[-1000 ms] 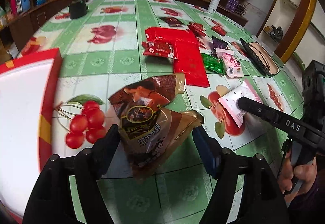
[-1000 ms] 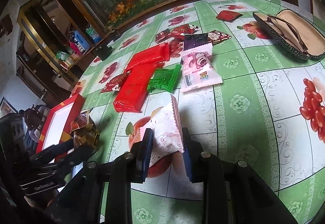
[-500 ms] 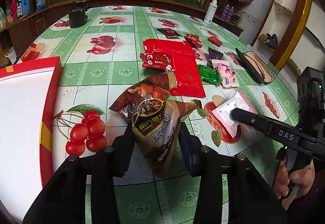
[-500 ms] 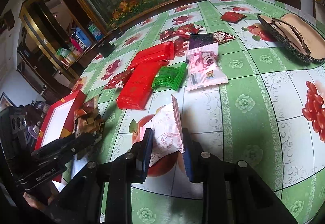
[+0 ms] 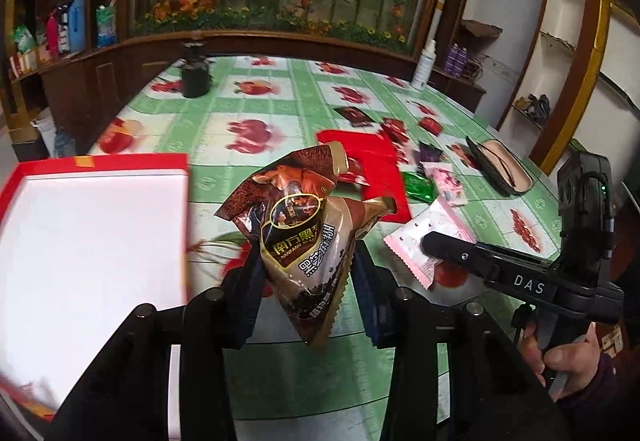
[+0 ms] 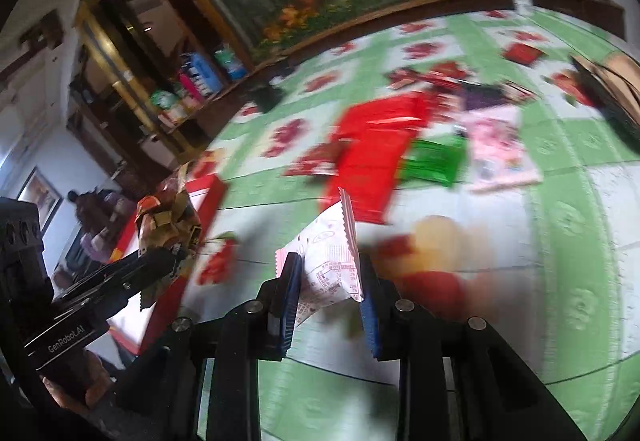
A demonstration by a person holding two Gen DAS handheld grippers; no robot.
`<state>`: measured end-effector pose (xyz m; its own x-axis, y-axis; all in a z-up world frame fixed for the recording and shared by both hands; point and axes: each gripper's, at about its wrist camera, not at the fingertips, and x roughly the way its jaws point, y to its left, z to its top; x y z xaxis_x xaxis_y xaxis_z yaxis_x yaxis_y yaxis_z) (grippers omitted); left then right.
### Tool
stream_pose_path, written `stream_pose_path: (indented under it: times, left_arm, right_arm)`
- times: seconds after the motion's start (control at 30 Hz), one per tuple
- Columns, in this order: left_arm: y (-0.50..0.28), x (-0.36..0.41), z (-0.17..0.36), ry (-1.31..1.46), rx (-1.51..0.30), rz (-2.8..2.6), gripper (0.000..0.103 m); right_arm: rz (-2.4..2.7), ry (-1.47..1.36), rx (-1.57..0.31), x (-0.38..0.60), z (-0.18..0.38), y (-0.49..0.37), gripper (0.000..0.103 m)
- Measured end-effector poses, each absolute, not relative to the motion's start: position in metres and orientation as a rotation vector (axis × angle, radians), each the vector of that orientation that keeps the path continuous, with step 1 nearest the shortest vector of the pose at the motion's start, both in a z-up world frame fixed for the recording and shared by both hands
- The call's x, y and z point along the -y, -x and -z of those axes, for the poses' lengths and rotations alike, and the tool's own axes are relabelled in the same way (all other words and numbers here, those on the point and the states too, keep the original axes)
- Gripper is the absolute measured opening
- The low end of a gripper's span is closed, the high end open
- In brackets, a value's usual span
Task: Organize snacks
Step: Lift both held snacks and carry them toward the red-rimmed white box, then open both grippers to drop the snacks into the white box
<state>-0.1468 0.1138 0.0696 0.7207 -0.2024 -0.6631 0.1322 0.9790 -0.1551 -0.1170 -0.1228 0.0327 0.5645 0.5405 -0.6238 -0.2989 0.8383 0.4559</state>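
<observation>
Your left gripper (image 5: 306, 273) is clamped on the brown snack packets (image 5: 308, 237), holding them in the air just right of the red-rimmed box (image 5: 100, 161). Your right gripper (image 6: 328, 281) pinches the pink-edged white packet (image 6: 332, 261), lifted off the green fruit-print tablecloth (image 6: 560, 241). Farther right of the box, the red packets (image 5: 380, 169), a green packet (image 5: 418, 185) and a pink packet (image 5: 444, 177) lie on the cloth.
</observation>
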Motion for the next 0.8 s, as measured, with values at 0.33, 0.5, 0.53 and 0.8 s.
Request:
stream_pose_path:
  times: [0.33,0.5,0.53,0.8]
  left_arm:
    - [0.167,-0.195,-0.07,0.122,-0.724,-0.051,0.04]
    - [0.173,-0.223,-0.06,0.129,-0.744,-0.124,0.04]
    - [0.175,-0.226,-0.058,0.13,-0.749,-0.13,0.04]
    - [0.185,-0.244,-0.038,0.126,-0.806,-0.171,0.04]
  right_arm:
    - [-0.683,-0.205,-0.821,0.024,-0.057,0.126,0.028]
    - [-0.761,-0.139,-0.836,-0.025,-0.058,0.138,0.028]
    - [-0.773,-0.128,-0.838,-0.031,-0.058,0.14,0.028]
    - [-0.858,-0.016,-0.883,-0.089,-0.048,0.162,0.028]
